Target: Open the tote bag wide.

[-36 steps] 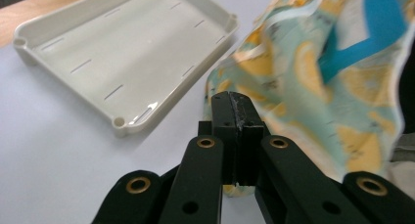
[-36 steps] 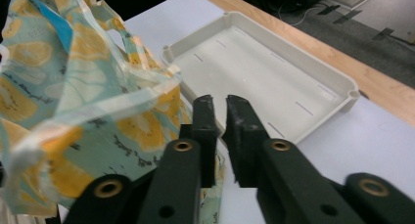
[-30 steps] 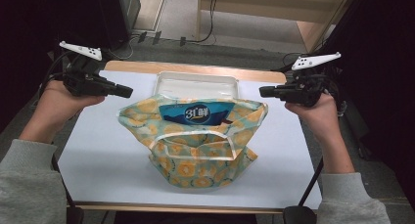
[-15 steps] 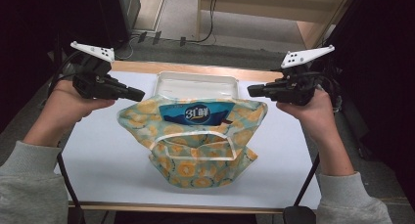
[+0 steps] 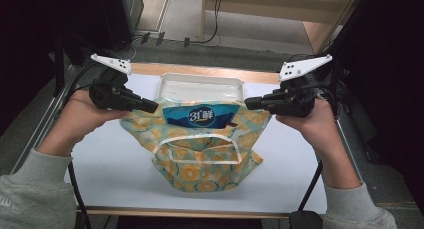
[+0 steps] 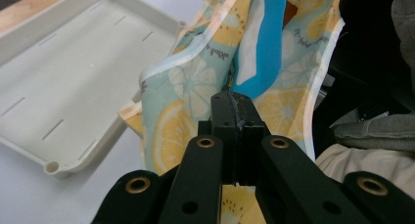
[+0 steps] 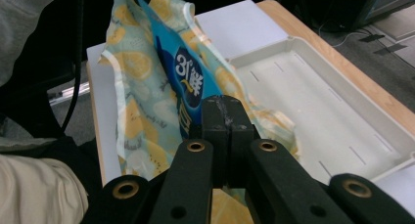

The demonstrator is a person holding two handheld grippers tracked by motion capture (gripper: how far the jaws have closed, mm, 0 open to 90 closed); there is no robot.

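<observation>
With my left gripper (image 5: 152, 107) and right gripper (image 5: 248, 104) each pinched on a top corner, I hold the lemon-print bag (image 5: 202, 146) stretched mid-table, near of the white tray (image 5: 200, 83), its blue pack (image 5: 201, 116) apparently not yet unloaded.

The bag (image 5: 200, 149) sits in the middle of the tabletop (image 5: 110, 174). The tray (image 5: 200, 86) lies just behind it. The left tongs (image 5: 152, 107) are at the bag's left top corner, the right tongs (image 5: 248, 104) at its right top corner.
</observation>
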